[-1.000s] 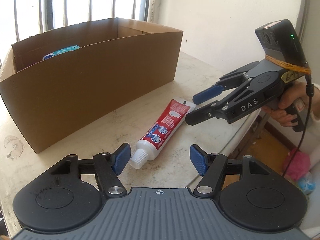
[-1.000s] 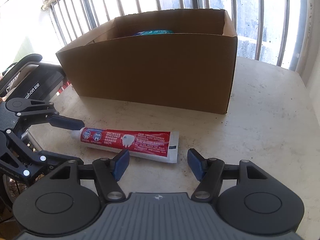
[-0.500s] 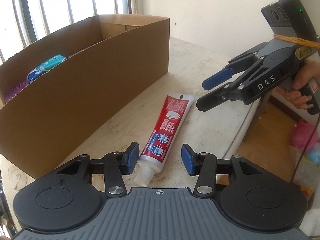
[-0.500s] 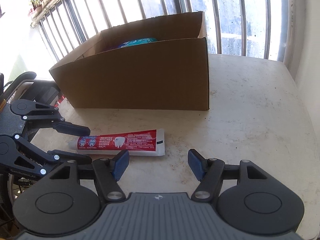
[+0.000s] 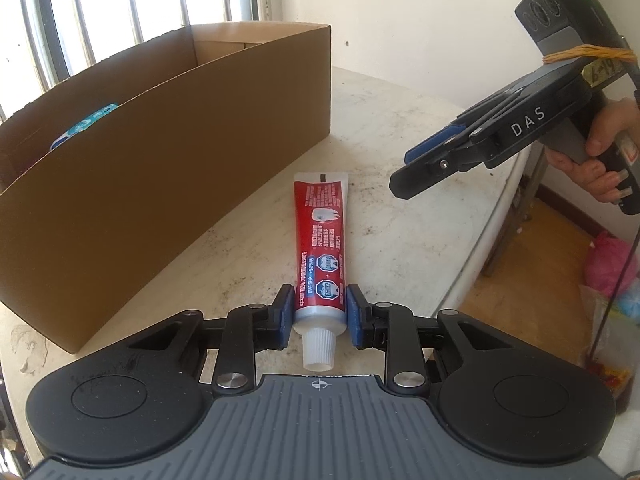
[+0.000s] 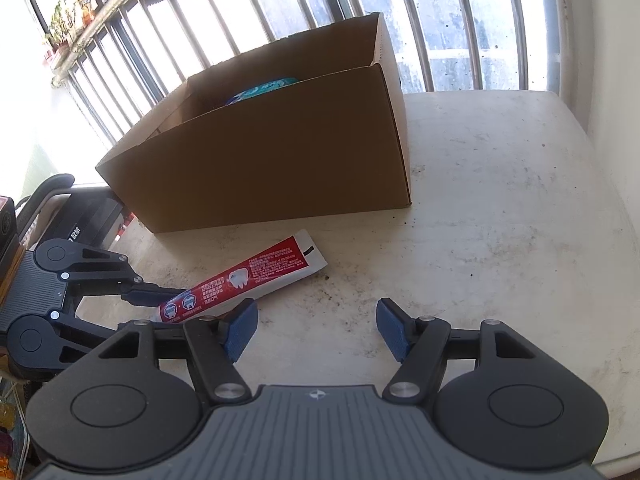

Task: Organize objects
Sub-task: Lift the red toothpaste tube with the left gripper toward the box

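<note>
Left wrist view: left gripper [image 5: 319,314] is closing on the tube [image 5: 322,246] w/ blue pads at both sides of its shoulder, just above the white cap. Pads look to be touching the tube; how firm the pinch is, can't tell. Tube lies flat on the table [image 5: 400,128], near the front edge, crimped end pointing toward the box [image 5: 160,152], which sits along the left side. Right gripper [image 5: 416,172] hovers above the right edge, nothing in it; seen side-on here, so its gap is hard to read. A hand [image 5: 600,152] holds its grip, partly cut off by the frame.

Right wrist view: right gripper [image 6: 316,328] has fingers spread wide over bare table, holding nothing. Tube [image 6: 248,280] lies diagonal at left, cap end hidden behind left gripper [image 6: 160,304] and a right finger.

Step, prob.: grasp tube. Next calls for a firm pinch, a lift clear of the box wall, then a drop inside. Box contents mostly hidden; only a blue-teal pack [image 6: 262,89] peeks out.
</note>
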The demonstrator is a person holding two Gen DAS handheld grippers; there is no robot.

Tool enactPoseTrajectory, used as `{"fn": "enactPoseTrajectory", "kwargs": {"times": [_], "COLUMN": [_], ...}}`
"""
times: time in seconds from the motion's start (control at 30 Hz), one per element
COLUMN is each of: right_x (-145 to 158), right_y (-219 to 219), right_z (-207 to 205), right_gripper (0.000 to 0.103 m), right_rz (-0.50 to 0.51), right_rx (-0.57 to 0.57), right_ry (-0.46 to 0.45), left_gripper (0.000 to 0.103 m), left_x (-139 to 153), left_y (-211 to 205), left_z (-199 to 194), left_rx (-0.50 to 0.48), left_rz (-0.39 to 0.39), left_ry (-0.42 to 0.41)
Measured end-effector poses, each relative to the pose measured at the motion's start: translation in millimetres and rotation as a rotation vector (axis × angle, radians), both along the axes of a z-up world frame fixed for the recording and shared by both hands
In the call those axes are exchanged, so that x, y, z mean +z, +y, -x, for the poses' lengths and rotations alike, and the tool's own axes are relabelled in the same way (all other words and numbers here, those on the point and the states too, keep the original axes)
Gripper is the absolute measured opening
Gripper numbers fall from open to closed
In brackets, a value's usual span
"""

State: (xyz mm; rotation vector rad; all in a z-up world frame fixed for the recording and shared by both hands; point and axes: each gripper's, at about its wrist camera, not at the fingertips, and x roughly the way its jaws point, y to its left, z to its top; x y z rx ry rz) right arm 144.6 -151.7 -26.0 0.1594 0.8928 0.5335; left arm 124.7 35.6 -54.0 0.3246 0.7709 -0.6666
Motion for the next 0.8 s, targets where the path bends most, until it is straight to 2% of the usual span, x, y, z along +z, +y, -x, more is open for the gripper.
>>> {"fn": "enactPoseTrajectory", "kwargs": {"times": [0.1, 0.2, 0.33, 0.43, 0.63, 0.73, 0.8], "right_x": [-2, -1, -2, -3, -6, -7, -8], "right_y": [-3, 3, 0, 3, 3, 4, 3], "right_z": [-1, 5, -1, -6, -19, -28, -32], "right_gripper": [0.071, 0.072, 0.074, 0.074, 0.078, 0.079, 0.079], "right_rz": [-0.017, 0.073, 0.036, 0.047, -0.034, -0.081, -0.113], "right_rx": [-0.023, -0.032, -0.026, -0.039, -0.062, -0.052, -0.032], "right_ry": [0.021, -0.037, 0.0, -0.003, 0.02, 0.047, 0.068], "left_gripper": [0.026, 0.026, 0.026, 0.026, 0.026, 0.026, 0.026], "left_x": [-3, -7, -10, -11, -16, -18, -19], "left_y": [2, 7, 9, 15, 24, 31, 38], "left_z": [8, 17, 23, 20, 20, 20, 13], "left_rx": [-0.005, -0.023, -0.069, -0.091, -0.238, -0.347, -0.366], "left_rz": [0.012, 0.025, 0.018, 0.043, 0.02, -0.028, 0.001], "left_ry": [-0.053, -0.11, -0.17, -0.175, -0.266, -0.345, -0.338]}}
